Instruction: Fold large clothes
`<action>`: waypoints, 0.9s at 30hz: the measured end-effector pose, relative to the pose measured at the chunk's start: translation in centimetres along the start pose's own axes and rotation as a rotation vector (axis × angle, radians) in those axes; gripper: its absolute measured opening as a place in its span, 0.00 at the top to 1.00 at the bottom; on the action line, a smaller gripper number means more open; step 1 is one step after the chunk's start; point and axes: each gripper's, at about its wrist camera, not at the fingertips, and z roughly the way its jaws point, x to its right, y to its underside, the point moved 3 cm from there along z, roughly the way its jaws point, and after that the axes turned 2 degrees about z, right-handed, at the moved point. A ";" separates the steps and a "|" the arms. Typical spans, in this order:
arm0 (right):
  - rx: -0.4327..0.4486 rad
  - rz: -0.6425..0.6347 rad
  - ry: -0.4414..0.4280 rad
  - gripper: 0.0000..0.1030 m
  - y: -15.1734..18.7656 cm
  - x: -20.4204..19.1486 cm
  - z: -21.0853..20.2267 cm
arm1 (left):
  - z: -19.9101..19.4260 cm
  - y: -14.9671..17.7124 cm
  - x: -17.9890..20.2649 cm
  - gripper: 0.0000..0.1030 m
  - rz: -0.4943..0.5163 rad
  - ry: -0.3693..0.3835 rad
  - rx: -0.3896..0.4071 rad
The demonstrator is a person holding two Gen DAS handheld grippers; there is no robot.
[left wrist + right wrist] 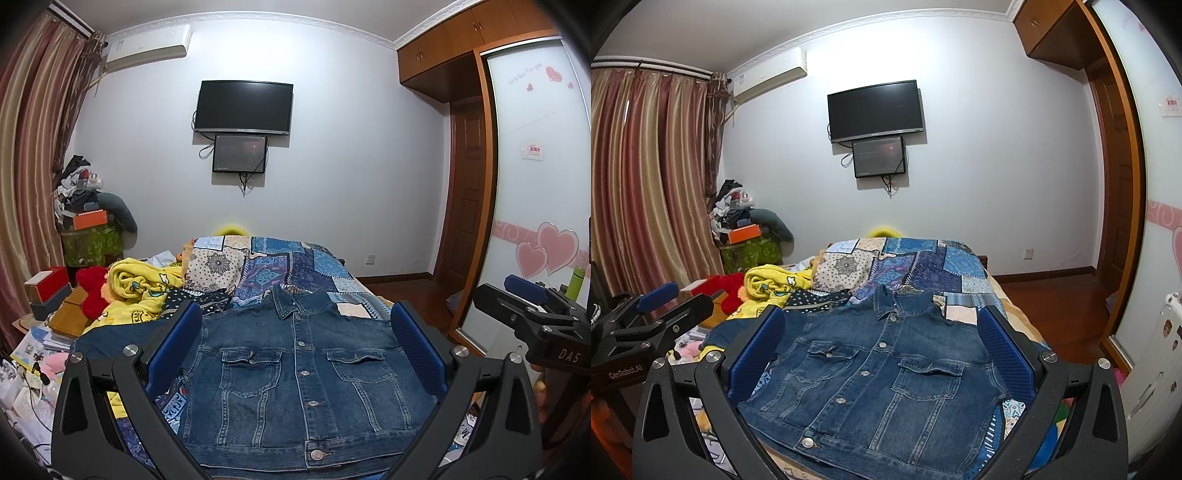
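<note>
A blue denim jacket (295, 376) lies buttoned and face up on the patchwork bedspread (280, 266), collar toward the far wall. One sleeve stretches out to the left (110, 339). My left gripper (295, 339) hovers above the jacket, open, nothing between its blue pads. My right gripper (882, 343) is also open above the jacket (879, 380), held off to the right of the left one; it shows at the right edge of the left wrist view (532, 306). The left gripper shows at the left edge of the right wrist view (661, 306).
A yellow blanket (140, 291) and a red plush toy (92, 291) lie bunched on the bed's left side. Boxes and papers (44, 295) crowd the floor at left. A wardrobe with a sliding door (532, 184) stands at right, wooden floor (1052, 295) beside the bed.
</note>
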 end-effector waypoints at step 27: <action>-0.093 0.014 0.004 0.00 1.1 0.0 3.5 | 4.1 1.2 -2.7 0.00 -0.051 -0.022 -0.078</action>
